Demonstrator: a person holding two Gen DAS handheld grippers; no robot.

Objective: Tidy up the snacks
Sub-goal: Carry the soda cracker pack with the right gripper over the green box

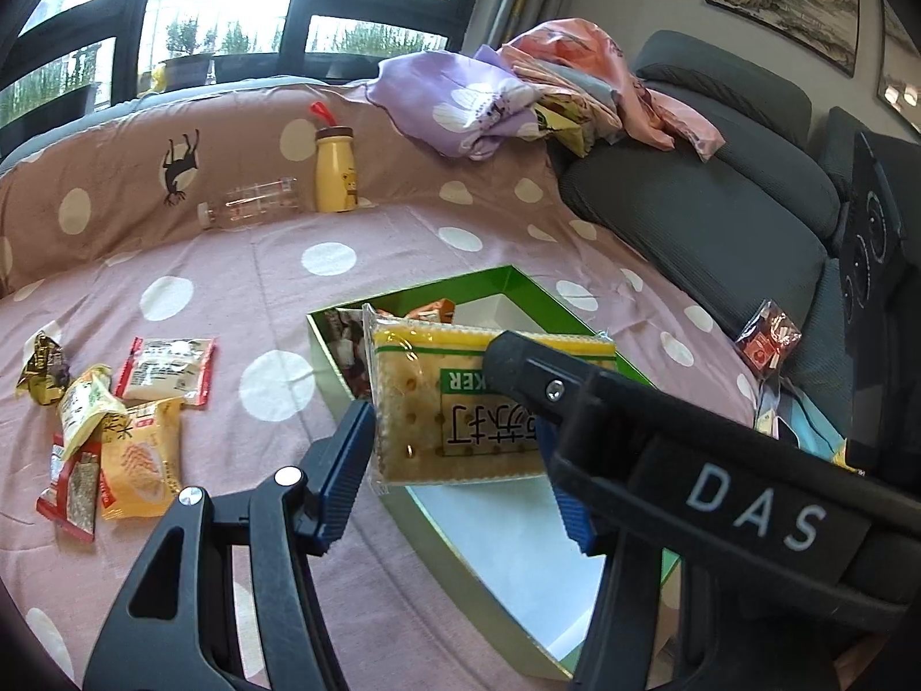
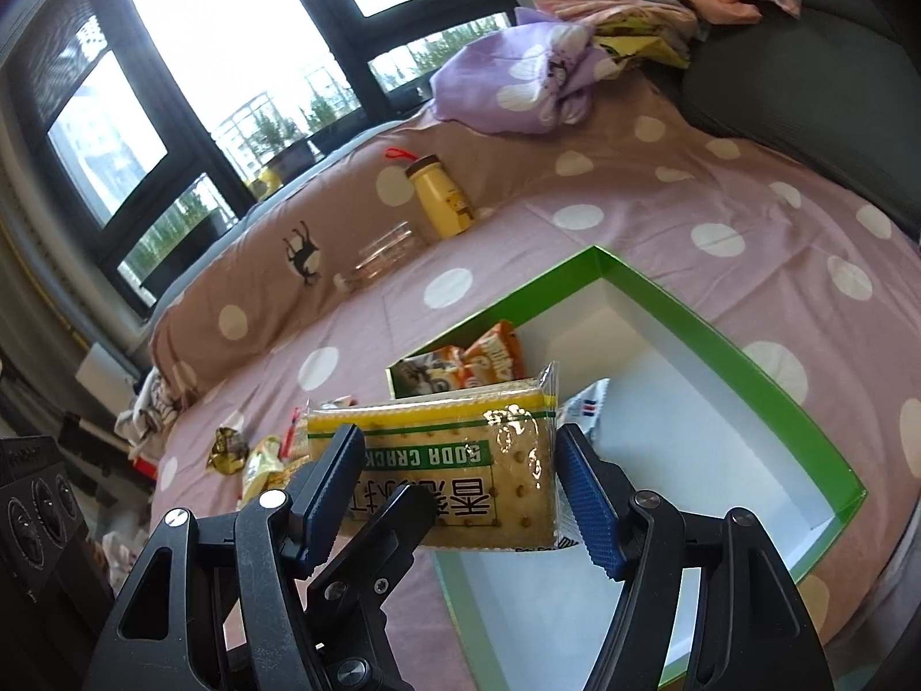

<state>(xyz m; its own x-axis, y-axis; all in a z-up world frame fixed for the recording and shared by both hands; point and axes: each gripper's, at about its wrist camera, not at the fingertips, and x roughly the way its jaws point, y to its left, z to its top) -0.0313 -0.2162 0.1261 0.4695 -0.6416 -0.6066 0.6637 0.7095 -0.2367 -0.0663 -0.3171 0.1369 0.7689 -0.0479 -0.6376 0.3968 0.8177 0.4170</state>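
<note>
The soda cracker packet [image 1: 460, 403] hangs over the green box [image 2: 748, 340], both grippers clamped on it: left gripper [image 1: 455, 460] and right gripper [image 2: 460, 495] fingers pinch its edges. Only the left view shows loose snack packets [image 1: 115, 432] on the polka-dot bedspread [image 1: 288, 265]. The box's contents are half hidden. Windows behind.

Left wrist view. The left tool [image 1: 460, 449] clamps a soda cracker packet [image 1: 460, 403] between its blue pads, above a green-rimmed box [image 1: 521, 282] on a pink polka-dot bedspread [image 1: 242, 265]. The right tool's finger [image 1: 552, 380] lies across the packet's right half. Loose snack packets [image 1: 115, 420] lie left; a yellow bottle [image 1: 335, 170] and a clear bottle [image 1: 253, 204] behind.
</note>
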